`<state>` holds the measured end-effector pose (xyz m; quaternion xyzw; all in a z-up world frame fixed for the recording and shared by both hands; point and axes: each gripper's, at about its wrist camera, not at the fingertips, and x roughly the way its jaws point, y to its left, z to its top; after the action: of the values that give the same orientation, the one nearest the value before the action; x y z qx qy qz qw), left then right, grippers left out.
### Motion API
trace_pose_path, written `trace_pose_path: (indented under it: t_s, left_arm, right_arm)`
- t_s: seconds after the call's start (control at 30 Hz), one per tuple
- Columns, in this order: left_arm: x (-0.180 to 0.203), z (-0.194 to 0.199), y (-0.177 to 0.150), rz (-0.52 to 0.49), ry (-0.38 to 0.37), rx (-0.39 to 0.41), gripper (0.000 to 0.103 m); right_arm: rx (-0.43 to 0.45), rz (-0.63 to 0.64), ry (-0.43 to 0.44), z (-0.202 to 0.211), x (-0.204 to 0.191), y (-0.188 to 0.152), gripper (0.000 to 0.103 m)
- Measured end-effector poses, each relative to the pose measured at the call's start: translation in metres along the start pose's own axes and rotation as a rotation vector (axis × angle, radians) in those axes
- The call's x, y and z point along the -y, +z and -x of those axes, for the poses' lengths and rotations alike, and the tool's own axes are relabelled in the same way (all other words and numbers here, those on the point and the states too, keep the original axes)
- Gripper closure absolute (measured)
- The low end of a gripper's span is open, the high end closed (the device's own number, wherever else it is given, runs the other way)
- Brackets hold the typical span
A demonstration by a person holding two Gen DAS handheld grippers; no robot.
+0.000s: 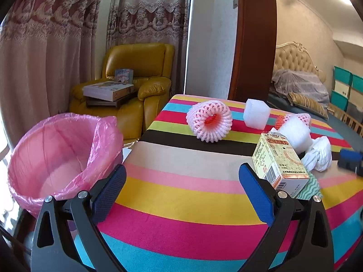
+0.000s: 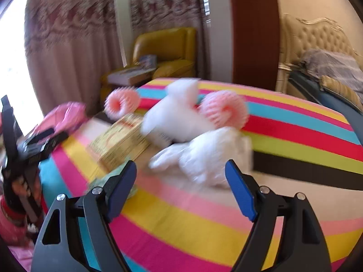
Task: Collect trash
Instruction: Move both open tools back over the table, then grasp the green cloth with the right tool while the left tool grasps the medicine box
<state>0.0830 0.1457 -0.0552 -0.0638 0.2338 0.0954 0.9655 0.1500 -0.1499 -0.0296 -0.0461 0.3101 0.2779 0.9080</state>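
A round bin lined with a pink plastic bag (image 1: 61,156) is sitting empty beside the striped table (image 1: 181,195); left gripper (image 1: 181,192) and right gripper (image 2: 181,192) are both hovering spread wide, pinching nothing.

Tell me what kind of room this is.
Most likely a home bedroom or the sitting area beside it: a cream tufted headboard with bedding, a mustard leather armchair, and long lace-trimmed curtains.
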Motion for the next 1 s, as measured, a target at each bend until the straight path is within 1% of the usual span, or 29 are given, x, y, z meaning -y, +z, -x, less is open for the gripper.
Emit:
trace_pose_path:
  t_s: [0.13, 0.3, 0.4, 0.5, 0.53, 0.6, 0.63, 0.67, 0.77, 0.8, 0.9, 1.0]
  left_arm:
    - [0.0, -0.001, 0.0, 0.005, -0.012, -0.004, 0.009]
    - [-0.004, -0.004, 0.001, 0.024, -0.027, -0.019, 0.009]
    - [-0.006, -0.002, 0.0, 0.035, -0.033, -0.012, 0.009]
    - [-0.006, 0.0, -0.001, 0.04, -0.032, -0.003, 0.009]
    - [-0.006, -0.001, -0.001, 0.039, -0.031, -0.002, 0.009]
    - [-0.005, 0.0, -0.001, 0.035, -0.031, -0.001, 0.009]
    - [-0.005, 0.0, -0.001, 0.034, -0.031, -0.001, 0.009]
    - [-0.005, 0.0, -0.001, 0.034, -0.03, -0.001, 0.009]
    - [-0.005, 0.0, -0.001, 0.032, -0.029, -0.004, 0.009]
    - [-0.005, 0.0, -0.001, 0.029, -0.028, -0.006, 0.009]
    - [-0.003, 0.0, -0.001, 0.022, -0.022, -0.008, 0.009]
    - [-0.002, -0.001, -0.001, 0.012, -0.018, -0.011, 0.009]
  right_arm:
    - [-0.06, 0.056, 0.058, -0.012, -0.031, -0.011, 0.025]
    - [-0.098, 0.121, 0.084, -0.02, -0.062, -0.014, 0.025]
    - [-0.149, 0.16, 0.06, -0.031, -0.075, -0.013, 0.025]
    - [-0.204, 0.151, 0.055, -0.044, -0.075, -0.011, 0.026]
    - [-0.215, 0.149, 0.051, -0.046, -0.074, -0.012, 0.028]
    - [-0.223, 0.145, 0.06, -0.048, -0.073, -0.013, 0.047]
    - [-0.219, 0.145, 0.068, -0.046, -0.074, -0.014, 0.052]
    - [-0.213, 0.145, 0.073, -0.045, -0.074, -0.015, 0.061]
    - [-0.195, 0.137, 0.074, -0.039, -0.073, -0.018, 0.069]
    - [-0.185, 0.136, 0.072, -0.037, -0.071, -0.019, 0.07]
    - [-0.157, 0.142, 0.035, -0.027, -0.065, -0.019, 0.071]
    - [-0.133, 0.114, -0.005, -0.018, -0.048, -0.018, 0.071]
